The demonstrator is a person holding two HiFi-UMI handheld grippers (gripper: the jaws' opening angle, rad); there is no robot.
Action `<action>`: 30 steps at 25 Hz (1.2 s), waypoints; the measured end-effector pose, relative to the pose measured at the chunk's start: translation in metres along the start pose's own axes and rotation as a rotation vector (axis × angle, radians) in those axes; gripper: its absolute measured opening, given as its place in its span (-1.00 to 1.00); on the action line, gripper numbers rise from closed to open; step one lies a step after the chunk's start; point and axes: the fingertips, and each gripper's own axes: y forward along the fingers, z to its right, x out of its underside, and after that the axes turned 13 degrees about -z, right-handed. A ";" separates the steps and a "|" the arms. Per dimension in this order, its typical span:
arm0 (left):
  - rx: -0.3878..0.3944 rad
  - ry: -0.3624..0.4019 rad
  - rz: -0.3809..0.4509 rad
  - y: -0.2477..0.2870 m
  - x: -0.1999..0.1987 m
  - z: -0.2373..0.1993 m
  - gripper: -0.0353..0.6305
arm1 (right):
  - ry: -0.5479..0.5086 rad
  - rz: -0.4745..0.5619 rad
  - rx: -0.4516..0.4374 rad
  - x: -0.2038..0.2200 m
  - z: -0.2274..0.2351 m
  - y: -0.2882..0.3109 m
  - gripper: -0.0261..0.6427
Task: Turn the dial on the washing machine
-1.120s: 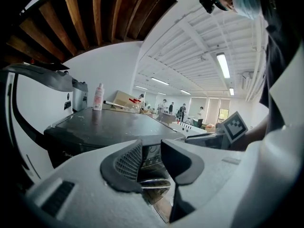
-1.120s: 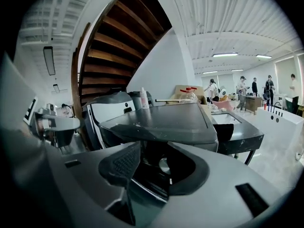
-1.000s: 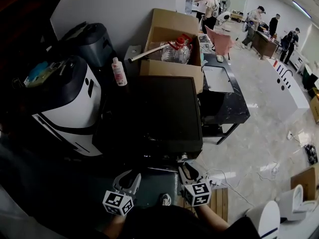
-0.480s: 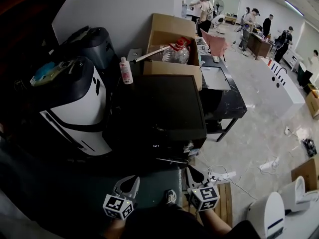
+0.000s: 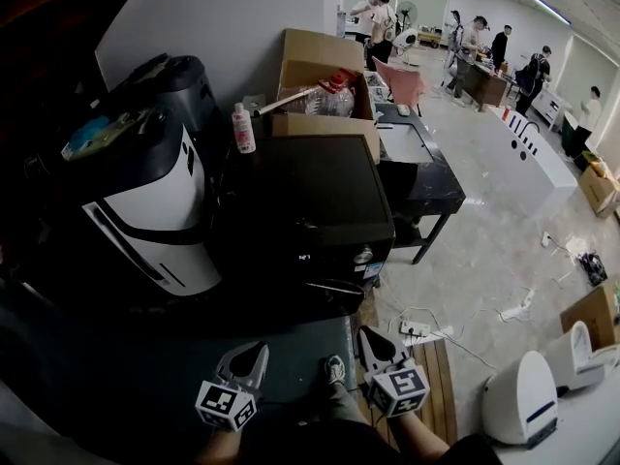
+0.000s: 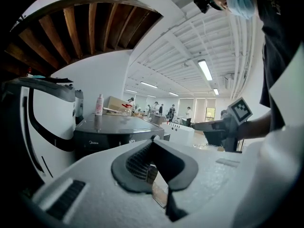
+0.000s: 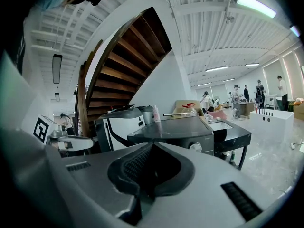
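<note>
The black washing machine [image 5: 300, 201] stands ahead of me, and its round silver dial [image 5: 363, 256] sits on the front panel at the right. The dial also shows in the right gripper view [image 7: 194, 147]. My left gripper [image 5: 250, 356] is low at the bottom of the head view, well short of the machine, shut with nothing in it. My right gripper [image 5: 373, 342] is beside it, below the dial and apart from it, also shut and empty. In the left gripper view the jaws [image 6: 153, 144] meet in front of the machine [image 6: 114, 127]. The right gripper's jaws [image 7: 151, 148] meet likewise.
A white-and-black appliance [image 5: 145, 192] stands left of the machine. Behind it are a cardboard box [image 5: 325, 76] and a pink-capped bottle [image 5: 242, 127]. A black table [image 5: 417, 172] stands at the right, with a power strip [image 5: 417, 329] on the floor. Several people [image 5: 378, 13] stand far back.
Both grippers' jaws have gone from open to shut. The view has drawn back, so the machine's front panel and dial now show.
</note>
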 end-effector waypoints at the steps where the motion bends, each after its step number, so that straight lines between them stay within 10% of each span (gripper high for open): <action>1: 0.001 0.002 0.002 -0.007 0.003 0.002 -0.86 | 0.001 -0.001 -0.002 0.004 -0.006 -0.005 -0.92; 30: 0.061 0.026 0.015 -0.077 0.048 0.036 -0.86 | 0.014 -0.013 0.079 0.055 -0.061 -0.072 -0.92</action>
